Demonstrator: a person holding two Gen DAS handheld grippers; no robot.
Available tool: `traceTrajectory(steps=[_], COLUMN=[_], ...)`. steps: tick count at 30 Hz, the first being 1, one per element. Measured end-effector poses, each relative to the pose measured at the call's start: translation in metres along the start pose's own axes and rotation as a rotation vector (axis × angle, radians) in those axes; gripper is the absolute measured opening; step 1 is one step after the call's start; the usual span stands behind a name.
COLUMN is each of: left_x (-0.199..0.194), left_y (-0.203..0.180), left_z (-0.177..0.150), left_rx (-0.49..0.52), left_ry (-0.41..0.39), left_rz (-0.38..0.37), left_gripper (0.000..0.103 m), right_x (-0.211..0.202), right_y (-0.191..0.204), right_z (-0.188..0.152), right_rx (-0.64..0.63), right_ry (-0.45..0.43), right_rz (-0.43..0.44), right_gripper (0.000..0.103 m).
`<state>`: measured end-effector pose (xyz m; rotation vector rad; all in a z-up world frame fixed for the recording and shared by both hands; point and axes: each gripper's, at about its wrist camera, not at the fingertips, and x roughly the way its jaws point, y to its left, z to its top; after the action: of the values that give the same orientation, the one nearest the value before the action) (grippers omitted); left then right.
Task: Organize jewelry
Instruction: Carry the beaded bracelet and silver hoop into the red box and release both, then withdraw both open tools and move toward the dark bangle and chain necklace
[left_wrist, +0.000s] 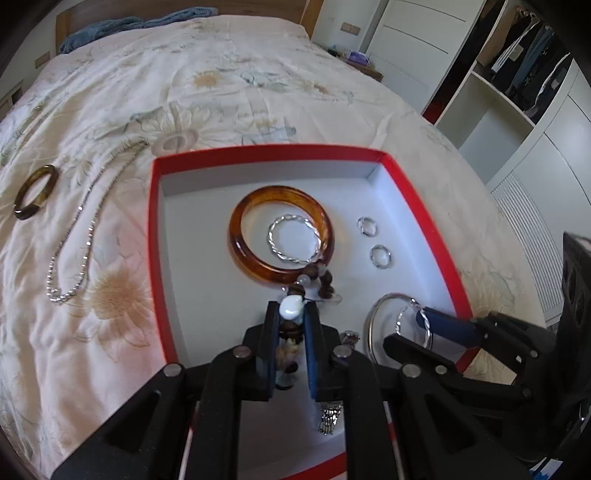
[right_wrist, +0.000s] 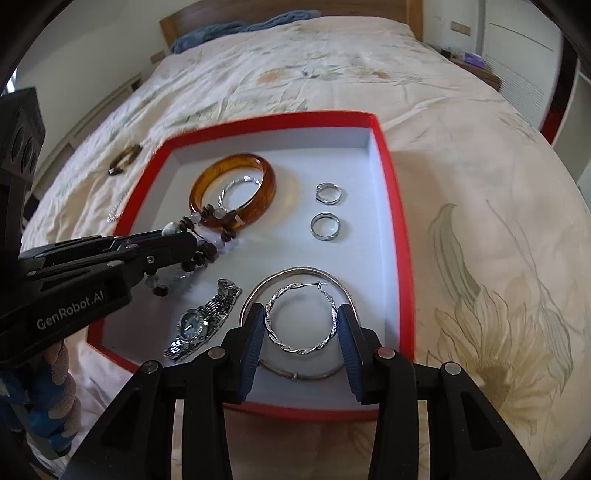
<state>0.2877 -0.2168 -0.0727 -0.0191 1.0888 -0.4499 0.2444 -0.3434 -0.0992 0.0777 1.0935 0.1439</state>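
Your left tool (left_wrist: 291, 314) pinches the bead bracelet (right_wrist: 207, 236) over the red box (right_wrist: 391, 206), right tool (right_wrist: 301, 332) clamps the twisted hoop (right_wrist: 301, 319) above the silver bangle (right_wrist: 295, 275); a careless drop tangles them.

- A bed (left_wrist: 221, 92) under a pale floral quilt, wooden headboard (right_wrist: 295, 9) behind.
- White wardrobe (left_wrist: 517, 110), clothes hanging inside.
- Soft daylight.
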Motion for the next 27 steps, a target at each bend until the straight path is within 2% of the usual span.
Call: traceTrajectory(steps=[4,10,14,17,19,27], left_x=[0.009,0.011,0.01,0.005,-0.003,-0.046], left_y=[-0.003,-0.003,-0.002,0.0,-0.001,-0.008], left_z=[-0.001,0.001,0.003,0.004,0.004,-0.003], left_rx=[0.005,-0.006,-0.019,-0.023,-0.029,-0.025], left_ry=[0.025,0.022,0.028,0.022,0.011,-0.041], left_rz=[-0.007,-0.01,-0.02,-0.032,-0.042,-0.035], left_gripper=[0.012,0.013,0.013,0.02,0.029,0.034], right_x=[0.006,0.006,0.002,-0.003,-0.009,-0.058], right_y=[0.008,0.007,0.004,0.003,0.002,0.001], right_z=[0.005,0.003,0.001,-0.001,-0.002,-0.011], right_rx=[-0.056,-0.104,-0.106,-0.1,-0.096,-0.044], right_ry=[0.016,0.031,0.035,0.033,0.026,-0.046], right_rz=[-0.016,-0.05,-0.057,-0.06,-0.066,-0.082], right_gripper=[0.04,0.041,0.042,0.042,0.043,0.049])
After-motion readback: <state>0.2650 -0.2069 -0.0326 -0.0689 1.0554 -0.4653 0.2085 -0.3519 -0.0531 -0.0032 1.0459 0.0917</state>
